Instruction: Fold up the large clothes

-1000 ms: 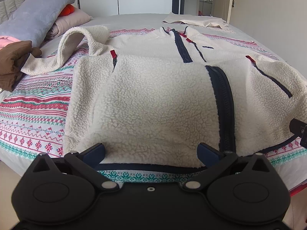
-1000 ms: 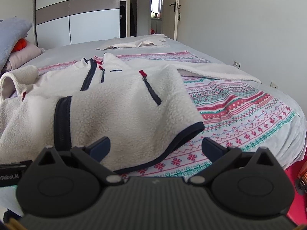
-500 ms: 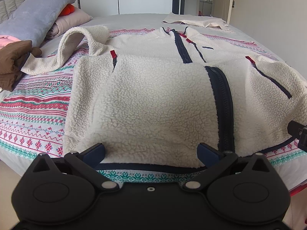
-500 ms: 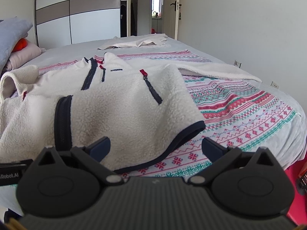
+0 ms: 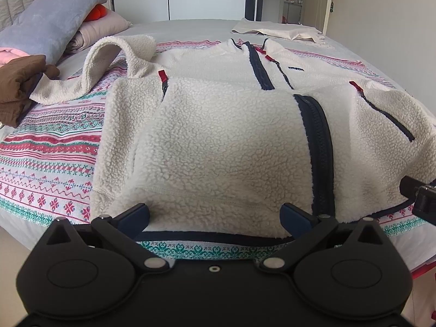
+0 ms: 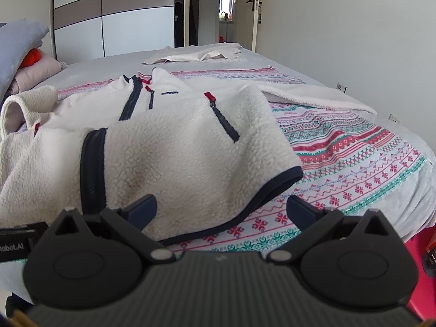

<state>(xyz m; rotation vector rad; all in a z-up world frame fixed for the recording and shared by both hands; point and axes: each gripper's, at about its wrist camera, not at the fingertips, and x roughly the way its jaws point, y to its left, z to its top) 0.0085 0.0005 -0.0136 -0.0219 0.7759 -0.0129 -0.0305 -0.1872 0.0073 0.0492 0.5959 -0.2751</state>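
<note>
A cream fleece jacket (image 5: 218,141) with a navy zip (image 5: 318,147) and navy hem lies spread on the patterned bedspread (image 5: 49,147), its lower part doubled up over the chest. One sleeve (image 5: 109,62) arches up at the far left. My left gripper (image 5: 215,215) is open just short of the near hem, nothing between its fingers. In the right wrist view the same jacket (image 6: 177,150) fills the left half, its hem corner (image 6: 294,174) lifted off the bedspread (image 6: 354,163). My right gripper (image 6: 220,207) hangs open over that hem edge, holding nothing.
Pillows (image 5: 54,19) and a folded brown garment (image 5: 19,87) are stacked at the far left. A folded beige cloth (image 5: 278,30) lies at the far end of the bed. A wardrobe (image 6: 114,19) and an open door (image 6: 256,19) stand behind. The near bed edge drops to the floor.
Both grippers stay open and nearly still. The right gripper's body has edged slightly further into the left wrist view's right side.
</note>
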